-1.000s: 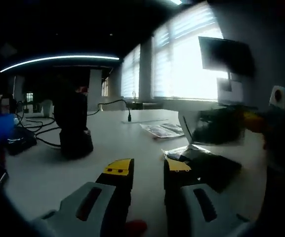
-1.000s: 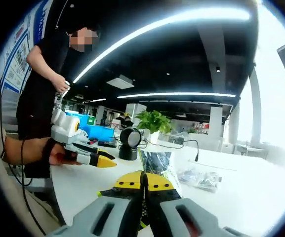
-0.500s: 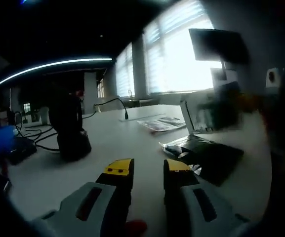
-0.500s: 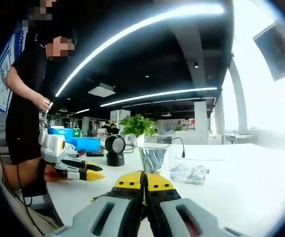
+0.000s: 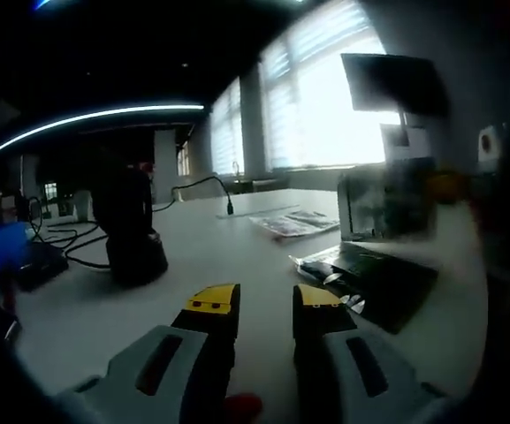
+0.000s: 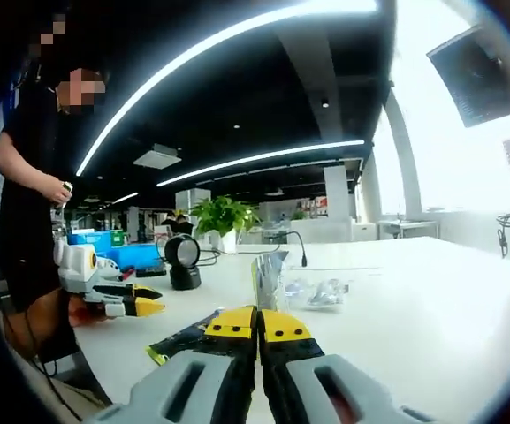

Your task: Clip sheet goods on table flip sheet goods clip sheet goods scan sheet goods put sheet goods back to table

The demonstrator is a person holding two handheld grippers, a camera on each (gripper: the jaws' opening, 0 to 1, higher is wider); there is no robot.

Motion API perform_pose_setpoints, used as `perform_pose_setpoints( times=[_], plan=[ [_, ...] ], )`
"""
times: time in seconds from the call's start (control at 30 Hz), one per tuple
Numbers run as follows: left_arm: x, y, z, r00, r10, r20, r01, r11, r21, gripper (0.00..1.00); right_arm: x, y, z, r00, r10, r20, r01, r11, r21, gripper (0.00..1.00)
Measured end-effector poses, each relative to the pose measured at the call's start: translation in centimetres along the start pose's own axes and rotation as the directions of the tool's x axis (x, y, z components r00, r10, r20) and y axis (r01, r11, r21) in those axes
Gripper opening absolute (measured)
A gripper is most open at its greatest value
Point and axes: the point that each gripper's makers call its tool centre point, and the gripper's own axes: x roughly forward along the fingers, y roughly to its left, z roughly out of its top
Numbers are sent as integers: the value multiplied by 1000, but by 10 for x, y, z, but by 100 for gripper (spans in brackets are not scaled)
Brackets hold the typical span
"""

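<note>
My right gripper point(image 6: 257, 323) is shut on a shiny sheet packet point(image 6: 268, 277) that stands up from its yellow tips. In the left gripper view the same packet point(image 5: 387, 208) hangs upright above the table at the right, with a yellow tip of the right gripper point(image 5: 450, 186) beside it. A dark flat packet point(image 5: 371, 279) lies on the white table point(image 5: 237, 256) under it, and shows with a green edge point(image 6: 182, 337) in the right gripper view. My left gripper point(image 5: 263, 300) is open and holds nothing. It hovers low over the table edge point(image 6: 149, 300).
A black scanner on a stand point(image 5: 131, 231) point(image 6: 182, 261) sits on the table with cables. A clear packet point(image 6: 318, 291) point(image 5: 294, 223) lies farther out. A person point(image 6: 25, 203) stands at the table's left end. Blue boxes and a plant point(image 6: 219, 216) are behind.
My right gripper has kept hold of the packet and turned with it, so it now stands more upright over the dark packet. The left gripper stays open and has hardly moved.
</note>
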Motion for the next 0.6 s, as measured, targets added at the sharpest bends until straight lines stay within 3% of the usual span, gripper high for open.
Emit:
perform_pose_setpoints(
  times=[0.3,0.6],
  plan=[
    [0,2,-1,1000,3,-4,-3,1000,-1,16,-15,-19,-3,998,-51,-42,50,998,-31,0],
    [0,2,-2,1000,10,-10,-10,1000,7,16,-27,-41,-4,992,-118,-42,117,992,-43,0]
  ],
)
